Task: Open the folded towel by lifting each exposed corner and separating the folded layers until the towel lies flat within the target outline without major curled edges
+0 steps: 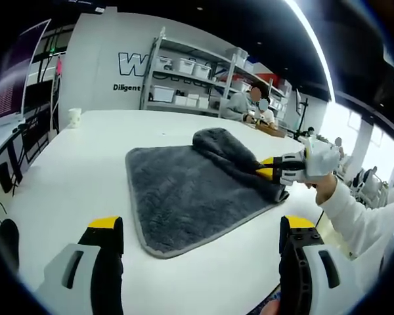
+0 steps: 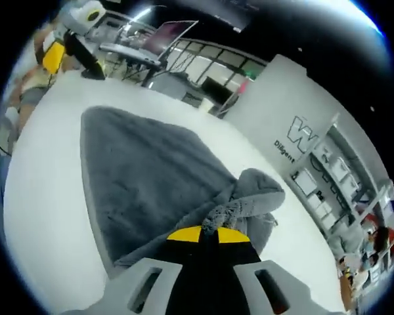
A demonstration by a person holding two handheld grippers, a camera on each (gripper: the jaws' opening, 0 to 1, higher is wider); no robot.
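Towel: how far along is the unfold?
Partly done. Most of the towel already lies spread in one layer on the table. In hand: the right gripper is shut on a towel edge, holding a fold that is still doubled over and bunched. The left gripper is open, off the towel. Left: pull that fold out flat and smooth the edges. No target outline is visible.

You stand at a large white worktop (image 1: 72,184). Behind it you see a white wall (image 1: 98,59) with big letters on it, and beside this wall a metal shelf rack (image 1: 190,79) that carries white boxes. A white cup (image 1: 74,117) stands at the far edge. A long ceiling light (image 1: 308,46) runs overhead. Two people (image 1: 253,105) sit at the far end.
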